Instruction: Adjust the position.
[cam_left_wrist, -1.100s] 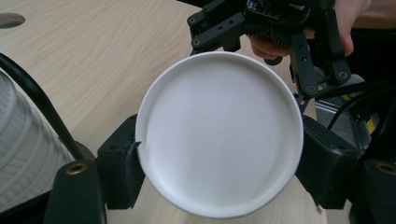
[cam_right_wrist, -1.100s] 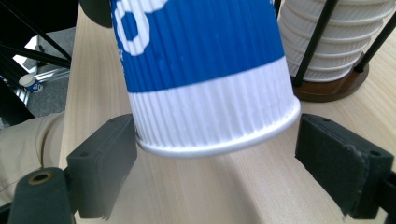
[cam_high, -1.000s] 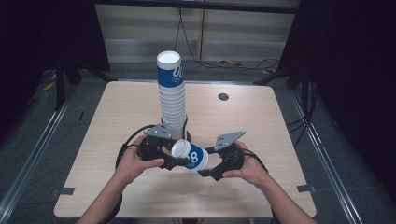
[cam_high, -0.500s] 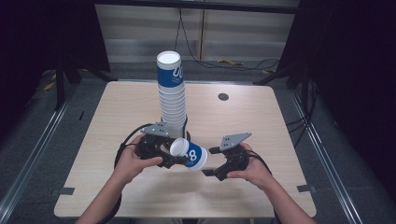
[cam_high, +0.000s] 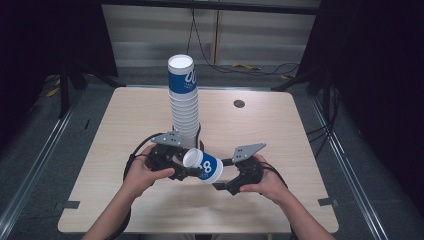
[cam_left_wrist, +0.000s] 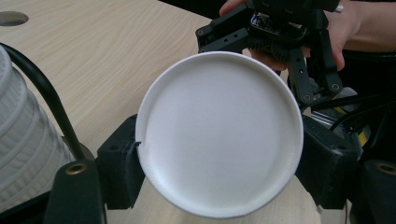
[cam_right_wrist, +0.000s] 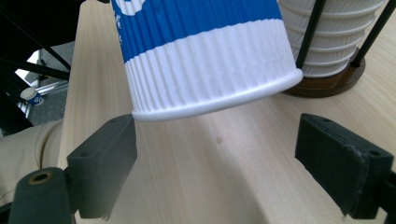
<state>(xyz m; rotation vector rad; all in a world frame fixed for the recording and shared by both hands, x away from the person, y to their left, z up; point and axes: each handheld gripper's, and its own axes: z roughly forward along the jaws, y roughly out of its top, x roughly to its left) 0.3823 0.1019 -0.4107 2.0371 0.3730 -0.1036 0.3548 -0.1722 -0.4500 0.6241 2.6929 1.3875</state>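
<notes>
A blue and white ribbed paper cup (cam_high: 206, 169) lies sideways above the table's front middle. My left gripper (cam_high: 190, 172) is shut on it; in the left gripper view both jaws press the sides of the cup (cam_left_wrist: 219, 135), whose white base faces the camera. My right gripper (cam_high: 221, 183) is open just right of the cup. In the right gripper view the rim end of the cup (cam_right_wrist: 201, 56) hangs above and between the spread jaws of the right gripper (cam_right_wrist: 224, 168), touching neither. Behind the cup rises a tall stack of upside-down cups (cam_high: 184, 107).
The stack (cam_right_wrist: 331, 37) stands on a dark round base (cam_right_wrist: 327, 86) with thin black rods beside it. The wooden table (cam_high: 300, 130) has a small round hole (cam_high: 239, 104) at the back right. Cables loop beside my left hand. Dark floor surrounds the table.
My right gripper has drawn slightly back to the right, away from the cup. The cup stays in the left gripper at about the same place.
</notes>
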